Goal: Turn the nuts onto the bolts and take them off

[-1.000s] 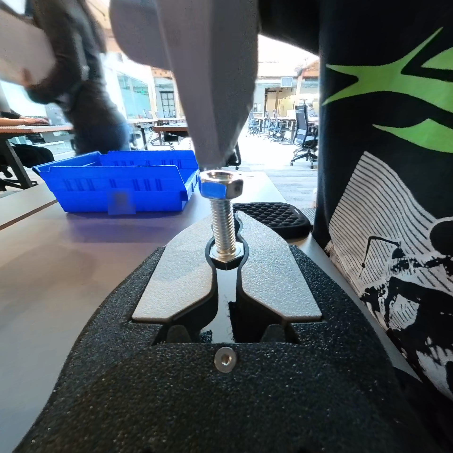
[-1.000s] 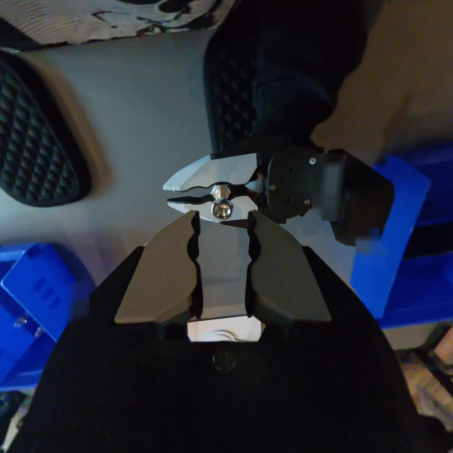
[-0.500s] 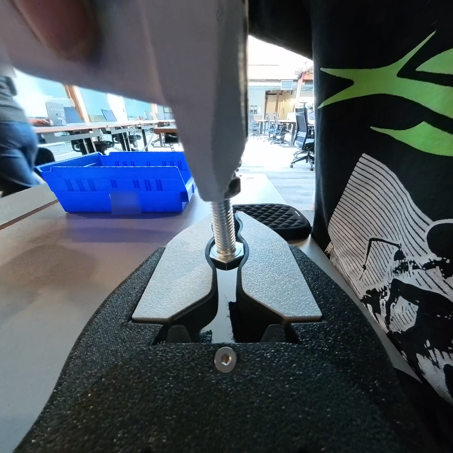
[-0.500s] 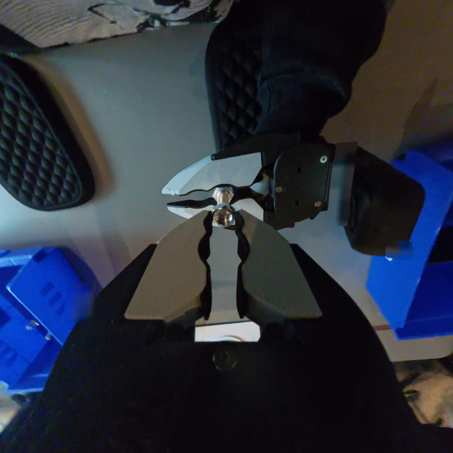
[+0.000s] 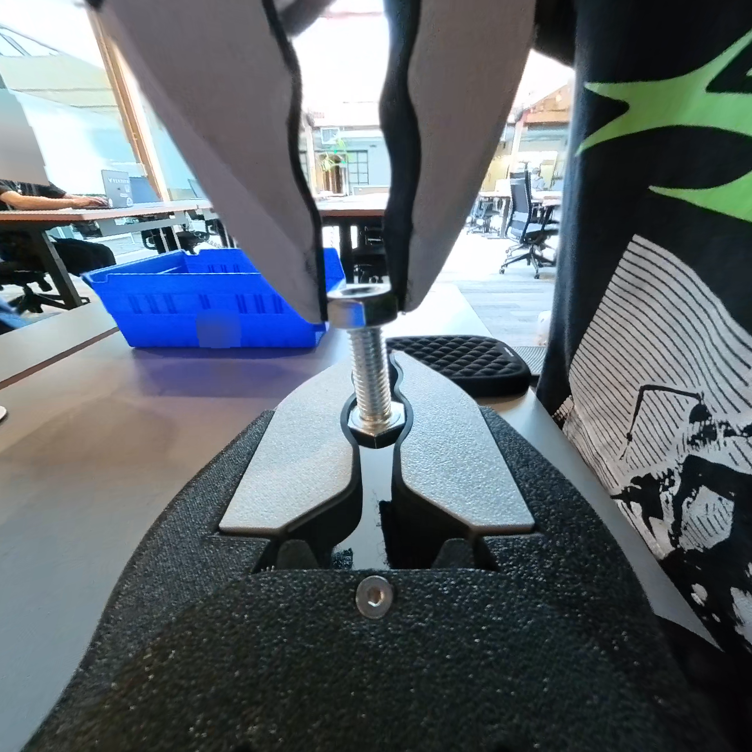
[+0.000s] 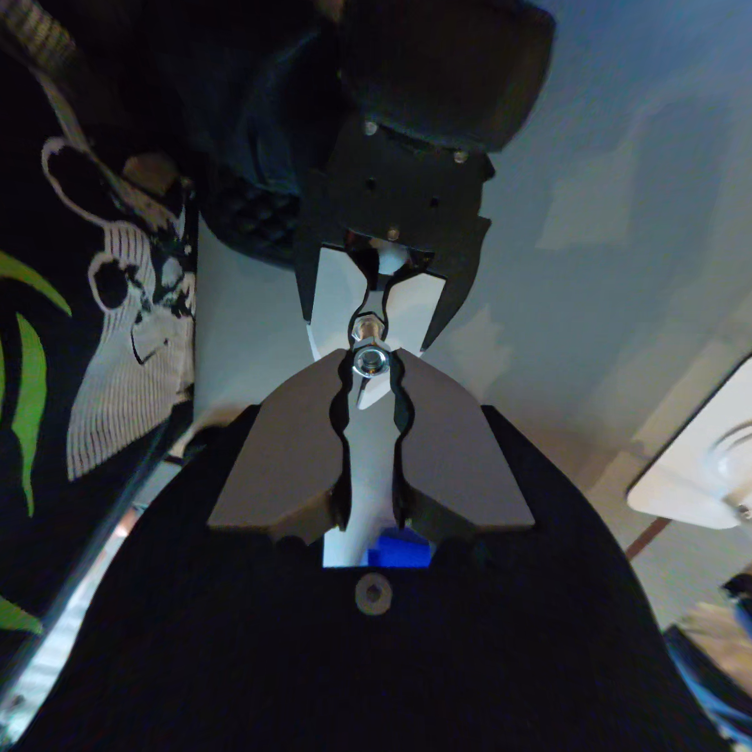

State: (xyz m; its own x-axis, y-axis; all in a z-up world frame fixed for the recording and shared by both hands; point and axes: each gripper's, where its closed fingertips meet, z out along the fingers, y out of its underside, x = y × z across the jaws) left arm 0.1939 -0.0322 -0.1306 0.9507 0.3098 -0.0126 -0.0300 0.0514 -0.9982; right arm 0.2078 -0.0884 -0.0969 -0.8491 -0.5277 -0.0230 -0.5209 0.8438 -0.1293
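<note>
A silver bolt (image 5: pixel 368 374) stands upright, its hex head (image 5: pixel 376 423) clamped in the notch of my left gripper (image 5: pixel 376 390), which is shut on it just above the grey table (image 5: pixel 101 447). A silver nut (image 5: pixel 362 311) sits at the top of the thread. My right gripper (image 5: pixel 362 313) comes down from above and is shut on the nut, one finger on each side. In the right wrist view I look down the bolt's axis: my right gripper (image 6: pixel 370 360) clasps the nut (image 6: pixel 369 361), with the left gripper (image 6: pixel 368 325) and bolt head beyond it.
A blue bin (image 5: pixel 203 301) stands on the table behind the bolt. A black quilted pad (image 5: pixel 455 362) lies at the right edge. The person's dark printed shirt (image 5: pixel 651 366) is close on the right. A white flat object (image 6: pixel 691 468) lies to one side. Spacing between my two grippers at the tips: around 7 centimetres.
My right gripper came down open over the nut, shut on it, then turned about a quarter turn around the bolt's axis. The left gripper and bolt stayed still.
</note>
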